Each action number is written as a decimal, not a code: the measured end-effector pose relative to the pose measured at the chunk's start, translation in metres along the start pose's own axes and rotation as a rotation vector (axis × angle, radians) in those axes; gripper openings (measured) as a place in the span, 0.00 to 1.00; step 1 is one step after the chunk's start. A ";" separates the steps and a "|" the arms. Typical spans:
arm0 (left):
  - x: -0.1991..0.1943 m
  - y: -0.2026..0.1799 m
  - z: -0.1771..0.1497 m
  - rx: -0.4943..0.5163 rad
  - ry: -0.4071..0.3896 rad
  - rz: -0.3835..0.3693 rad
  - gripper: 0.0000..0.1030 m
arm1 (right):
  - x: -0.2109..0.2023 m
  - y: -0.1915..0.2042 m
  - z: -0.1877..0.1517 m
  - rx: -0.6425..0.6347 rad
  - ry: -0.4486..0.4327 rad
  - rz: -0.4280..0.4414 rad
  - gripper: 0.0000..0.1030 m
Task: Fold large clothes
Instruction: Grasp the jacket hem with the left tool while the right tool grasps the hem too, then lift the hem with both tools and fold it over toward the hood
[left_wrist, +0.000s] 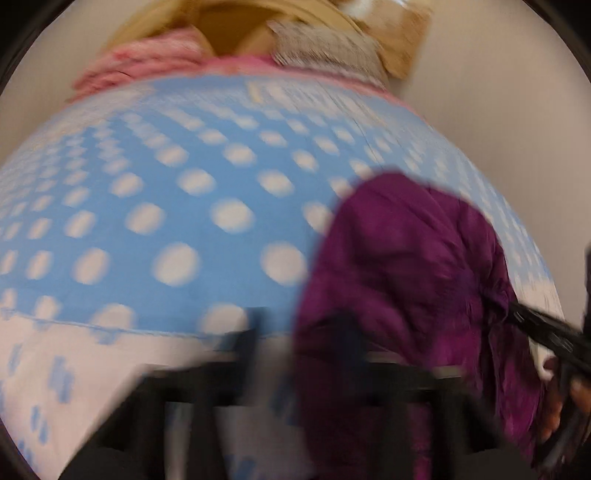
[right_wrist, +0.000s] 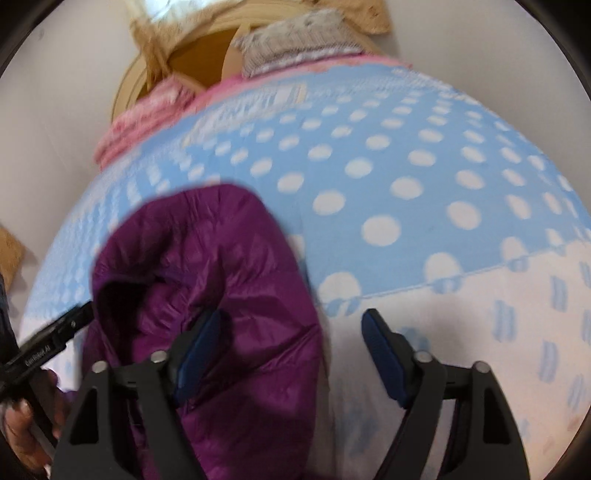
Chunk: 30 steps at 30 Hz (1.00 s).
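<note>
Support surface: a bed covered by a light blue blanket with white polka dots; near edge of the blanket reverses to white with blue marks. A purple puffy jacket lies bunched directly on it, toward the near side. At the far end, a pink knit item and a grey-white knit item rest at the blanket's edge. Both views blurred; finer detail unreadable.

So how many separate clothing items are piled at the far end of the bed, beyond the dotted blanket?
2 that I can make out: a pink knit at the far left and a grey knit at the far right. Blur and the blanket edge may hide more.
</note>
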<state>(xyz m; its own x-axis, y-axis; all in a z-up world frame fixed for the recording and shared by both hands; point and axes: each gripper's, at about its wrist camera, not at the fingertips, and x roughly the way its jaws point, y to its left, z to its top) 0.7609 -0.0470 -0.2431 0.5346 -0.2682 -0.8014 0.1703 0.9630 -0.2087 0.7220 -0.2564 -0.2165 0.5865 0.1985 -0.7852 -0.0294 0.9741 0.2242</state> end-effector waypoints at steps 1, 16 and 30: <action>-0.002 -0.004 -0.001 0.023 -0.016 0.004 0.06 | 0.000 0.004 -0.002 -0.032 -0.010 -0.040 0.20; -0.175 -0.049 -0.071 0.252 -0.456 -0.031 0.01 | -0.166 0.030 -0.084 -0.178 -0.377 0.013 0.07; -0.231 -0.026 -0.231 0.234 -0.410 -0.002 0.73 | -0.204 -0.020 -0.212 -0.167 -0.222 -0.045 0.75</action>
<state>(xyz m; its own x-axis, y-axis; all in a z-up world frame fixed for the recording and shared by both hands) 0.4416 -0.0045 -0.1824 0.8088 -0.3027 -0.5043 0.3280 0.9438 -0.0404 0.4315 -0.2933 -0.1829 0.7525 0.1442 -0.6426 -0.1215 0.9894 0.0797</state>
